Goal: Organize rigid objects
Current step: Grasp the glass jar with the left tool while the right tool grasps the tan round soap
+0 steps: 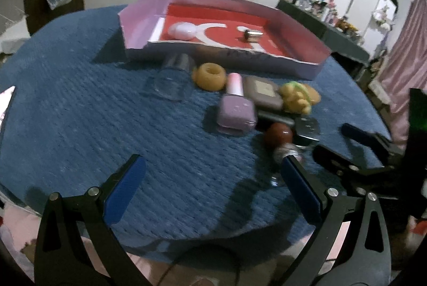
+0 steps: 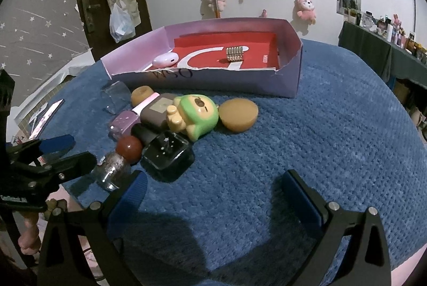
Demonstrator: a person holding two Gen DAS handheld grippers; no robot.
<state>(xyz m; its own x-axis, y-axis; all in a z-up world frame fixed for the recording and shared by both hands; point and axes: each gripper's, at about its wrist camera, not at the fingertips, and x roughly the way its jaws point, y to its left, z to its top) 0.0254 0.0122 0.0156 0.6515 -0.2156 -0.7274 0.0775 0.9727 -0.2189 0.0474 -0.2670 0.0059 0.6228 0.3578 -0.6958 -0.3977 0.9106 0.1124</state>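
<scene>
A lilac cardboard box (image 1: pixel 186 56) (image 2: pixel 213 80) with a red floor holds a pink-white case (image 1: pixel 182 30) (image 2: pixel 165 60) and a small metal cube block (image 1: pixel 252 35) (image 2: pixel 235 53). In front of it lies a cluster: clear cup (image 1: pixel 170 79) (image 2: pixel 114 96), tan ring (image 1: pixel 210 76), purple polish bottle (image 1: pixel 236 107) (image 2: pixel 125 122), brown compact (image 1: pixel 263 95) (image 2: pixel 157 110), green bear toy (image 2: pixel 194 112) (image 1: pixel 299 96), tan disc (image 2: pixel 238 112), red ball (image 1: pixel 279 135) (image 2: pixel 129 148), black bottle (image 2: pixel 168 155), glitter bottle (image 2: pixel 113 170). My left gripper (image 1: pixel 213 168) is open and empty, near the glitter bottle. My right gripper (image 2: pixel 213 184) is open and empty.
Everything sits on a round table with a blue knitted cover (image 1: pixel 80 112) (image 2: pixel 333 126). The right gripper shows at the right edge of the left wrist view (image 1: pixel 355 150); the left gripper shows at the left edge of the right wrist view (image 2: pixel 48 160). A wall with hanging toys stands behind.
</scene>
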